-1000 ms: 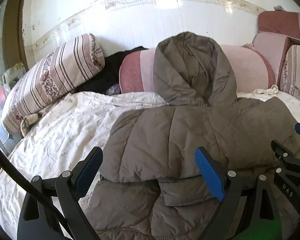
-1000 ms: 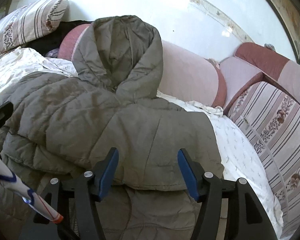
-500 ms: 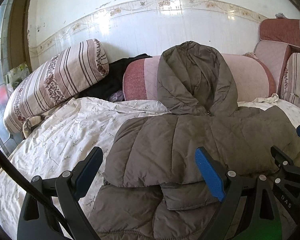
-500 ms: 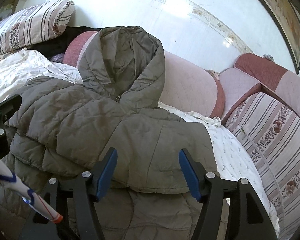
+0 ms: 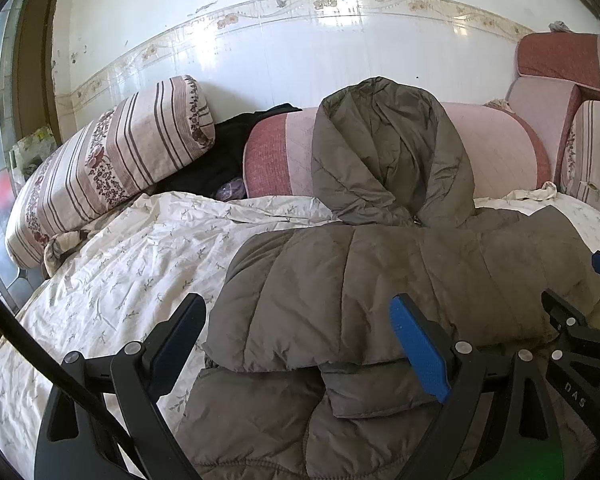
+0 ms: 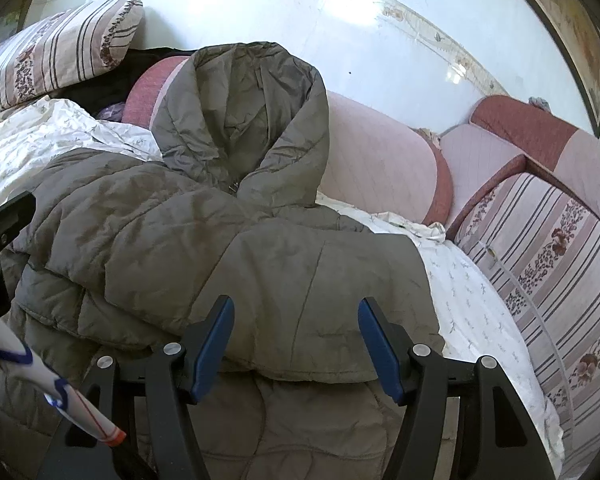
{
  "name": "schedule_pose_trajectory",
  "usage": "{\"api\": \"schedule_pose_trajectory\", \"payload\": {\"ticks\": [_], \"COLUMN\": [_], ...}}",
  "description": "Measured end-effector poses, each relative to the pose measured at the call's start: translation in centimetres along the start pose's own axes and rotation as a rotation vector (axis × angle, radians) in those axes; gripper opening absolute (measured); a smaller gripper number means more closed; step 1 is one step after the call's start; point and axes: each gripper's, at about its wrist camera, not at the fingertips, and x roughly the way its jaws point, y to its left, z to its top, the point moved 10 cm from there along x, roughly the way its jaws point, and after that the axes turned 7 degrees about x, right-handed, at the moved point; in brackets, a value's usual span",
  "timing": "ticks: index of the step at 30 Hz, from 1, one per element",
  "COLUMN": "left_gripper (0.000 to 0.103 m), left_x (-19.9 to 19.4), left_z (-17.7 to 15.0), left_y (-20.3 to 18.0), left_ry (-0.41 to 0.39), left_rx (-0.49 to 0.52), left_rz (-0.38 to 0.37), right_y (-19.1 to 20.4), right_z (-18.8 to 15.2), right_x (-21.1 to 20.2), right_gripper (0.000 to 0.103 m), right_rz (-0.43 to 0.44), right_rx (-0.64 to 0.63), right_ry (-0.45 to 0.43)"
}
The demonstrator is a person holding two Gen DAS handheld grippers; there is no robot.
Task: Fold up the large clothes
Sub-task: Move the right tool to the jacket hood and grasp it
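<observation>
Both tongs stand apart and hold nothing: the left tongs hang wide over the near left edge of the coat, the right tongs less wide above its folded right sleeve. The coat lies on the sheet with sleeves folded across its front and its hood propped on the pink cushion, probably to keep the body flat for the next fold, just ahead of and beneath both tongs
</observation>
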Motion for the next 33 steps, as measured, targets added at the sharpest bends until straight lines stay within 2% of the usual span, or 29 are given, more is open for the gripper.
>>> {"api": "schedule_pose_trajectory", "payload": {"ticks": [6, 12, 14, 16, 19, 24, 27, 29, 33], "left_gripper": [0.093, 0.093, 0.093, 0.093, 0.093, 0.093, 0.093, 0.093, 0.093], "left_x": [0.8, 3.3, 4.1, 4.4, 3.7, 1.5, 1.2, 1.5, 2.4], "left_z": [-0.5, -3.0, -4.3, -5.0, -4.2, -1.1, -0.2, -0.3, -0.6], "left_y": [-0.2, -1.3, -1.8, -2.1, -1.3, 1.0, 2.1, 2.4, 2.8], "left_ry": [0.051, 0.253, 0.328, 0.357, 0.327, 0.185, 0.146, 0.155, 0.17], "left_rx": [-0.028, -0.148, -0.156, -0.129, -0.133, -0.185, -0.217, -0.24, -0.248], "left_rz": [-0.042, -0.23, -0.249, -0.237, -0.213, -0.203, -0.192, -0.202, -0.198], "right_y": [-1.8, -6.3, -6.7, -6.5, -5.9, -5.6, -5.3, -4.7, -3.7], "right_z": [0.4, 2.8, 3.9, 5.4, 9.1, 16.9, 21.7, 24.8, 29.1], "right_x": [0.4, -2.4, -3.6, -4.6, -6.2, -6.3, -4.5, -2.4, 2.8], "right_gripper": [0.069, 0.069, 0.069, 0.069, 0.069, 0.069, 0.069, 0.069, 0.069], "right_rz": [0.052, 0.123, 0.161, 0.201, 0.266, 0.305, 0.305, 0.338, 0.325], "right_rx": [0.085, 0.276, 0.306, 0.31, 0.3, 0.272, 0.249, 0.251, 0.249], "right_ry": [0.036, 0.03, 0.036, 0.053, 0.066, 0.071, 0.063, 0.079, 0.109]}}
